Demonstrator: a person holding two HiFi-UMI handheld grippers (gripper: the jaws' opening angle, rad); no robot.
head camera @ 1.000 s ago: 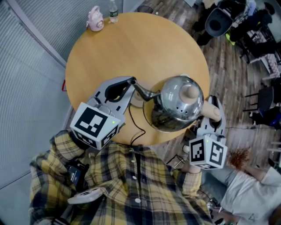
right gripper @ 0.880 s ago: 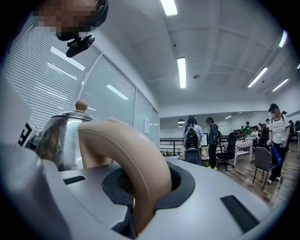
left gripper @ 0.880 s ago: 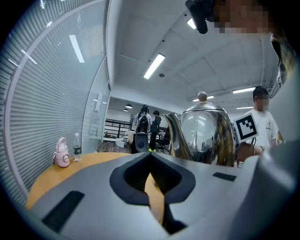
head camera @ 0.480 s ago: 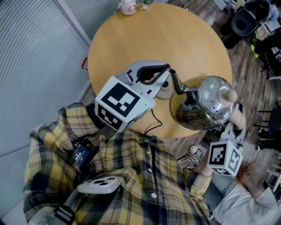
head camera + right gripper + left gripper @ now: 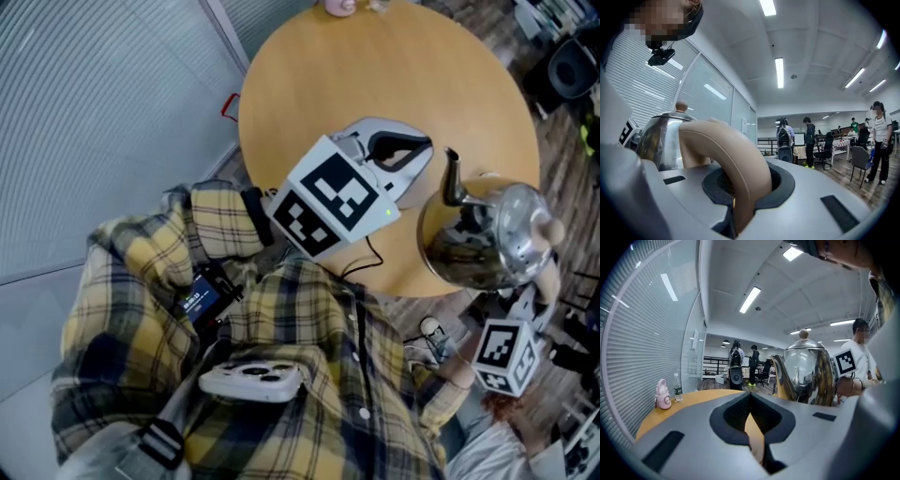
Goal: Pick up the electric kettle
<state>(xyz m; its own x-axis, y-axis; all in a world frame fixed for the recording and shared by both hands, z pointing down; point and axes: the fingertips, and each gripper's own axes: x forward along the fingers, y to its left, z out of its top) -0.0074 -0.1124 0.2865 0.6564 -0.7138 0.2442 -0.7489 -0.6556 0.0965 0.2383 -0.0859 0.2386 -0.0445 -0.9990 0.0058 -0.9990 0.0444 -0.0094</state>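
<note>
**Kettle spout clear of my left gripper**

The shiny steel electric kettle (image 5: 492, 239) has drifted away from my left gripper (image 5: 750, 401), which its spout (image 5: 452, 178) nearly touched a second ago. My right gripper (image 5: 740, 187) is clamped on its beige curved handle (image 5: 726, 145), over the near edge of the round wooden counter (image 5: 375, 75). My left gripper's jaws are together and empty.

polished steel electric kettle (image 5: 483, 239), rounded body, thin curved gooseneck spout (image 5: 452, 178), tan knob (image 5: 553, 230) on the lid, thick tan loop handle (image 5: 736, 154). stands upright, lid on. sits over the near right edge of the round wooden table (image 5: 375, 84), part of it past the rim; can't tell if the base touches the top. spout points toward the table middle, handle on the opposite side, clamped in the right gripper (image 5: 736, 201).
</note>
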